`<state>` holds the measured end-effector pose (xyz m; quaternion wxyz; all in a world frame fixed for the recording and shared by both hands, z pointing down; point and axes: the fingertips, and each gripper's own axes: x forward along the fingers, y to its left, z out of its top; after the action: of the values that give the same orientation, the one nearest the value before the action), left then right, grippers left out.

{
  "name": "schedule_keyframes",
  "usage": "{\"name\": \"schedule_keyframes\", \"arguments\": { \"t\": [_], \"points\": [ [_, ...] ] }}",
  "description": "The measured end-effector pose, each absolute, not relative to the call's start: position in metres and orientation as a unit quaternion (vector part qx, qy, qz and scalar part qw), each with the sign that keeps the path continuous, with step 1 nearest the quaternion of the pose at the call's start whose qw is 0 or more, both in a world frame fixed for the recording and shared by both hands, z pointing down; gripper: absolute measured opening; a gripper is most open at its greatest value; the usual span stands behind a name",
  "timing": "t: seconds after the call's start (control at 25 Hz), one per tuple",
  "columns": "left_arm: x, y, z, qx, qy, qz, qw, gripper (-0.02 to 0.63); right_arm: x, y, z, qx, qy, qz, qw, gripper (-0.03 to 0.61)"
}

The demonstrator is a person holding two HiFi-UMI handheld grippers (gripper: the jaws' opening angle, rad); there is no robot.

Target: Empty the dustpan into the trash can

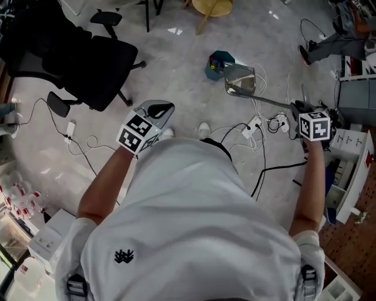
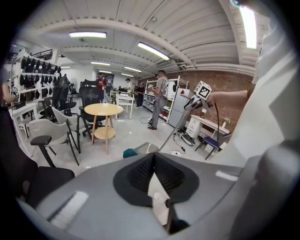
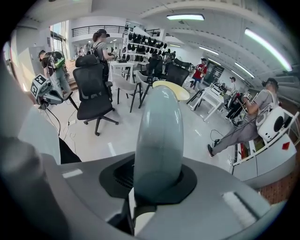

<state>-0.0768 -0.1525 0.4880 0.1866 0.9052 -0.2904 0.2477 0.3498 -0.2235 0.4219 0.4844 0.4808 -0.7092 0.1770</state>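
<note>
A grey dustpan (image 1: 241, 82) on a long handle (image 1: 275, 102) is tilted beside a small blue trash can (image 1: 218, 63) on the floor ahead of me. My right gripper (image 1: 298, 109) is shut on the end of that handle, which fills the right gripper view as a grey-green bar (image 3: 157, 131) between the jaws of the right gripper (image 3: 157, 174). My left gripper (image 1: 158, 110) hangs at the left, jaws together and holding nothing. In the left gripper view, the left gripper (image 2: 154, 171) points toward the dustpan (image 2: 142, 148) and trash can (image 2: 130, 153).
A black office chair (image 1: 88, 64) stands at the left. Cables and a power strip (image 1: 255, 124) lie on the floor under the handle. A round wooden table (image 1: 212, 6) is beyond the can. White shelving (image 1: 351, 167) lines the right, and a person's leg (image 1: 329, 47) shows there.
</note>
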Motion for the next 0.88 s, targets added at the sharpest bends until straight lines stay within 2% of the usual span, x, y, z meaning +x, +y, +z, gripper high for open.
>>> {"name": "schedule_keyframes", "arguments": {
  "t": [0.44,0.88],
  "points": [
    [-0.051,-0.174,0.483,0.878,-0.362,0.227,0.215,0.055,0.361,-0.318,0.447,0.397,-0.72,0.093,0.561,0.083],
    [-0.045,-0.18,0.486,0.854,-0.409,0.226,0.23,0.055,0.344,-0.374,0.498,0.321,-0.725,0.033,0.609,0.084]
  ]
}}
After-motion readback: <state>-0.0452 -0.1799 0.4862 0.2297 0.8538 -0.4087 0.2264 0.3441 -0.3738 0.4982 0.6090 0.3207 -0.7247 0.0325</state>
